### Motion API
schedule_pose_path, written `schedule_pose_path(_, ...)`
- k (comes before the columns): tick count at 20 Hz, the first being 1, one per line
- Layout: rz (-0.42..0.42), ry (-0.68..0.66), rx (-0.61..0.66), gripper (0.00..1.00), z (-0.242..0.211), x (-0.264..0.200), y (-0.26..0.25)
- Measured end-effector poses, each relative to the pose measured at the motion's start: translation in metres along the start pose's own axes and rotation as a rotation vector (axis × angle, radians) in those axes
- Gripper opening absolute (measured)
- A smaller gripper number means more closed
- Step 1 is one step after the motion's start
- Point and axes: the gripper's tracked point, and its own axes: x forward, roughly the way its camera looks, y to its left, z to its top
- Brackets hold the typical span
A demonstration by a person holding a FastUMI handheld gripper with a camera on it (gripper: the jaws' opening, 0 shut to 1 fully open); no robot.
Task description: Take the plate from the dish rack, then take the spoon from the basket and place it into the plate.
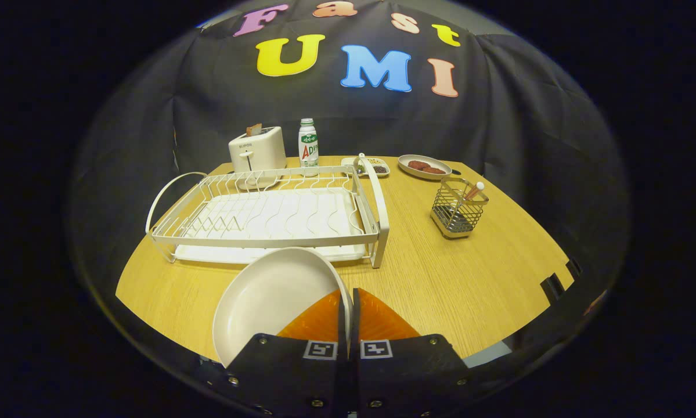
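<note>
Just ahead, dish rack (266, 215), basket (458, 210) beyond; jaws clamped on plate (266, 299) rim.

toaster (257, 152), bottle (308, 147), two dishes (424, 166)
</note>
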Motion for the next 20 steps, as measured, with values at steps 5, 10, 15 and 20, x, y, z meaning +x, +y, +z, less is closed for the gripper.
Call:
schedule_pose_path(5,0.02,0.026,0.072,0.01,-0.008,0.007,0.003)
schedule_pose_path(10,0.024,0.037,0.114,0.01,-0.011,0.007,0.004)
schedule_pose_path(15,0.021,0.039,0.07,0.04,-0.013,0.007,-0.003)
schedule_pose_path(20,0.016,0.019,0.061,0.04,-0.007,0.007,-0.008)
